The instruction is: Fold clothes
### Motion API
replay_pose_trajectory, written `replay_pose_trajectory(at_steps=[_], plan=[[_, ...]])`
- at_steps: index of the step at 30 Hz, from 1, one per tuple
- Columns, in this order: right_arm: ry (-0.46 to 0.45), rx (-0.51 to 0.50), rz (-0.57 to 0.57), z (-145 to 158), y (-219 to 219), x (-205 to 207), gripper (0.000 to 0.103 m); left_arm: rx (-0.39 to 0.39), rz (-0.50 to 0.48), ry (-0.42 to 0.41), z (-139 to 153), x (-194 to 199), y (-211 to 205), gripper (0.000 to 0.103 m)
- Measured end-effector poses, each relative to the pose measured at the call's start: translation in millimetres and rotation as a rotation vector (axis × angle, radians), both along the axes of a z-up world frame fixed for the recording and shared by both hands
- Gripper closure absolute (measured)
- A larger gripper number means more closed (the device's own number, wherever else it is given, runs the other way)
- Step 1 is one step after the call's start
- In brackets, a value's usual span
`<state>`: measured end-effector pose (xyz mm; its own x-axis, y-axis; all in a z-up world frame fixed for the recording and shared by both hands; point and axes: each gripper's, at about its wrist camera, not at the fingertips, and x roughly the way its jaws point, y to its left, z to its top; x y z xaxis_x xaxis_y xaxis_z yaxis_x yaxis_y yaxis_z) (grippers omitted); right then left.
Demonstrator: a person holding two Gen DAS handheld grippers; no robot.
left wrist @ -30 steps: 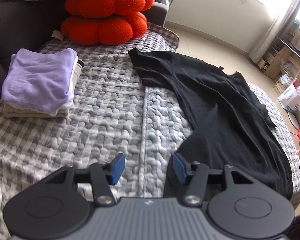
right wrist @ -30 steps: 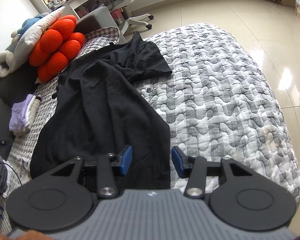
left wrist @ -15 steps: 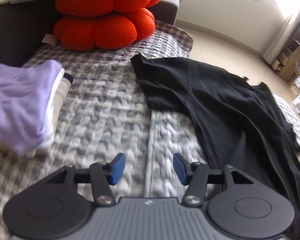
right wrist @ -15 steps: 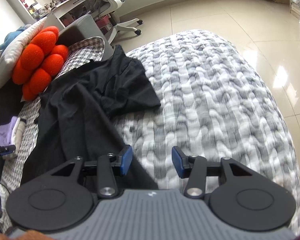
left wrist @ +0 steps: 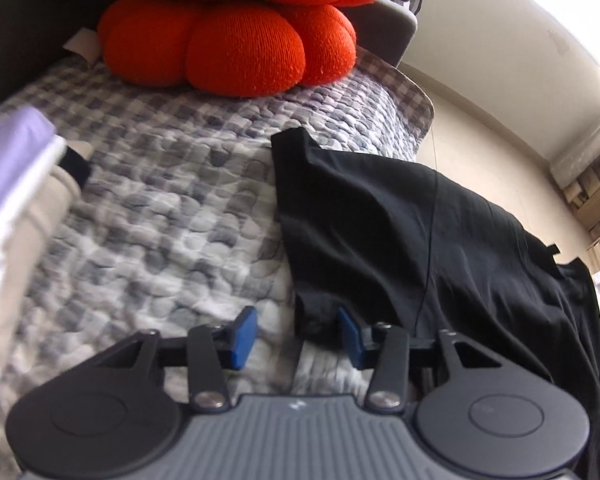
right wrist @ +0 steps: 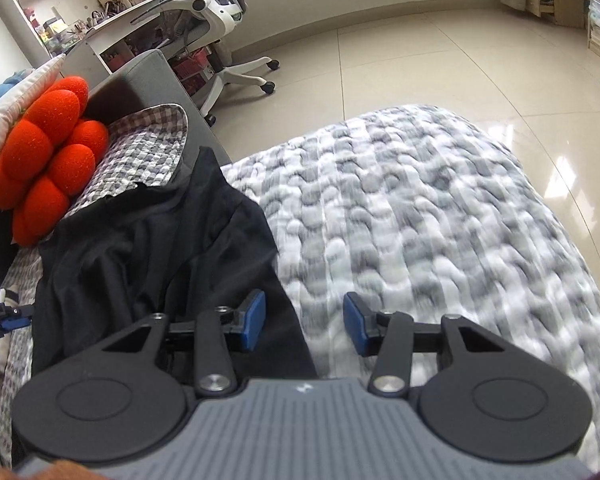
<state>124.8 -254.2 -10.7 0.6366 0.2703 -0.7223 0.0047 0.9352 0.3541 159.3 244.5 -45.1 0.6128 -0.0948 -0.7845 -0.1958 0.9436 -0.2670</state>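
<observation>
A black garment (left wrist: 420, 240) lies spread and rumpled on the grey-and-white quilted bed (left wrist: 172, 216). Low over the quilt, my left gripper (left wrist: 297, 339) has its jaws closing. The near corner of the garment's left sleeve sits between the blue pads (left wrist: 244, 336), close to the right pad, and the pads are not pressing it. In the right wrist view the garment (right wrist: 160, 248) fills the left side. My right gripper (right wrist: 305, 326) stands open over its right edge, with the left pad (right wrist: 254, 320) above black cloth and the right pad above bare quilt (right wrist: 440, 220).
An orange lobed cushion (left wrist: 228, 40) rests at the head of the bed, also visible in the right wrist view (right wrist: 44, 152). A folded stack topped by purple cloth (left wrist: 16, 200) lies at the left. An office chair (right wrist: 216, 20), shelves and tiled floor (right wrist: 440, 60) lie beyond the bed's edge.
Both grippers moved forward along the bed and lower toward the garment's upper part. The left jaws narrowed around the sleeve corner. The right jaws kept their gap.
</observation>
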Motion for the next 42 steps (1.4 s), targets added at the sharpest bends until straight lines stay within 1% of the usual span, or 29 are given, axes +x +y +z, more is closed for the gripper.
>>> replay_pose_trajectory(at_steps=[3, 4, 5, 8, 9, 10, 12, 15, 18, 19, 21, 22, 23, 24, 25, 27, 29, 30, 31, 33, 36, 38, 40, 41, 42], plan=[[-0.04, -0.014, 0.019, -2, 9, 15, 0.056, -0.019, 0.001, -0.04, -2, 4, -4, 0.088], [-0.049, -0.02, 0.033, -3, 13, 19, 0.059, -0.011, 0.005, -0.053, -2, 4, -6, 0.093], [-0.059, -0.026, 0.046, -4, 17, 23, 0.062, 0.007, 0.007, -0.066, -1, 4, -8, 0.095], [-0.089, -0.089, 0.111, -6, 33, 31, 0.079, 0.065, 0.014, -0.095, 4, 4, -14, 0.098], [-0.093, -0.114, 0.132, -7, 38, 33, 0.092, 0.087, 0.021, -0.104, 6, 4, -15, 0.099], [-0.096, -0.133, 0.144, -7, 42, 34, 0.097, 0.109, 0.032, -0.114, 8, 2, -15, 0.099], [-0.102, -0.174, 0.165, -6, 48, 36, 0.098, 0.136, 0.055, -0.131, 14, 0, -10, 0.099], [-0.128, -0.274, 0.142, -2, 49, 42, 0.099, 0.154, 0.087, -0.129, 24, -2, 3, 0.1], [-0.151, -0.351, 0.048, 5, 36, 58, 0.099, 0.182, 0.112, -0.09, 29, -2, 14, 0.1], [-0.155, -0.352, 0.021, 8, 29, 64, 0.099, 0.203, 0.121, -0.07, 29, -2, 17, 0.103], [-0.158, -0.355, -0.023, 12, 17, 78, 0.099, 0.271, 0.136, -0.026, 27, 0, 19, 0.103], [-0.159, -0.382, -0.044, 13, 15, 85, 0.099, 0.292, 0.126, -0.006, 24, 1, 20, 0.103], [-0.16, -0.408, -0.065, 13, 13, 91, 0.099, 0.295, 0.106, 0.014, 20, 4, 23, 0.103], [-0.151, -0.419, -0.079, 12, 12, 98, 0.099, 0.28, 0.097, 0.016, 19, 5, 25, 0.103], [-0.128, -0.41, -0.084, 8, 11, 103, 0.099, 0.254, 0.096, 0.007, 18, 6, 28, 0.103], [-0.104, -0.401, -0.085, 0, 12, 109, 0.099, 0.201, 0.093, -0.013, 18, 7, 34, 0.101], [-0.097, -0.405, -0.083, -8, 16, 109, 0.099, 0.164, 0.094, -0.045, 18, 14, 35, 0.083], [-0.092, -0.402, -0.081, -11, 17, 109, 0.098, 0.147, 0.095, -0.061, 18, 19, 36, 0.06], [-0.089, -0.397, -0.082, -14, 18, 109, 0.098, 0.128, 0.097, -0.076, 17, 26, 36, 0.044], [-0.086, -0.379, -0.088, -17, 16, 106, 0.097, 0.079, 0.107, -0.11, 14, 39, 35, 0.043], [-0.09, -0.358, -0.092, -14, 12, 104, 0.096, 0.008, 0.103, -0.114, 5, 62, 33, 0.043], [-0.092, -0.355, -0.09, -13, 12, 103, 0.095, 0.005, 0.117, -0.109, -2, 75, 29, 0.043], [-0.097, -0.355, -0.09, -12, 11, 103, 0.095, 0.024, 0.136, -0.122, -6, 82, 22, 0.048], [-0.102, -0.356, -0.091, -13, 12, 103, 0.095, 0.033, 0.142, -0.138, -6, 83, 19, 0.055], [-0.107, -0.36, -0.091, -13, 13, 102, 0.095, 0.027, 0.136, -0.148, -7, 85, 16, 0.084]])
